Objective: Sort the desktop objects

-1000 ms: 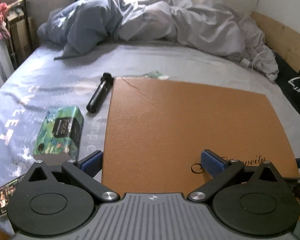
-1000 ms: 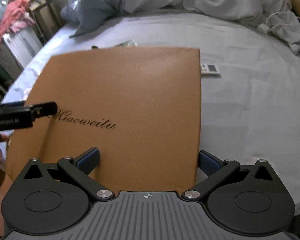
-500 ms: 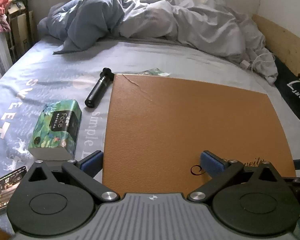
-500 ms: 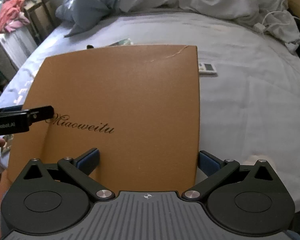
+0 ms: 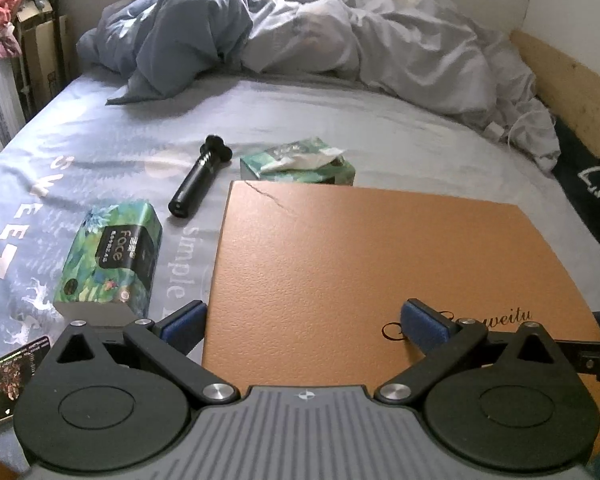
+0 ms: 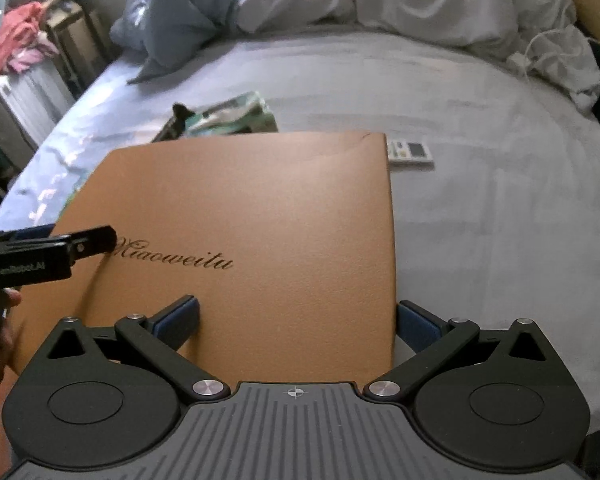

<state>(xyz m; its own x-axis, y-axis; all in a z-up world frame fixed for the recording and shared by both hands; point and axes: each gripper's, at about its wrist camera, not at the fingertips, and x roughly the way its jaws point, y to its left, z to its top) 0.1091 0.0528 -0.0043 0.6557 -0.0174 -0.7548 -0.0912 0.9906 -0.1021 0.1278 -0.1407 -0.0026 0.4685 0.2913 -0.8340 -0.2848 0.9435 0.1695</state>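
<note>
A brown leather mat (image 5: 380,264) marked "Miaoweitu" lies on the bed; it also fills the right wrist view (image 6: 260,232). My left gripper (image 5: 304,324) is open and empty over the mat's near left edge. My right gripper (image 6: 296,320) is open and empty over the mat's near right edge. A green sealed tissue pack (image 5: 112,260) lies left of the mat. A black cylindrical handle (image 5: 200,178) lies behind it. An opened green tissue pack (image 5: 300,162) sits at the mat's far edge. A white remote (image 6: 410,151) lies by the mat's far right corner.
A card or phone (image 5: 8,376) lies at the bed's near left corner. A rumpled grey-blue duvet (image 5: 300,40) fills the back of the bed. A white charger and cable (image 6: 532,56) lie at the back right. A wooden bed frame (image 5: 572,80) runs along the right.
Both cameras have risen and drawn back. The opened tissue pack and the remote show more fully beyond the mat. The jaws have stayed open.
</note>
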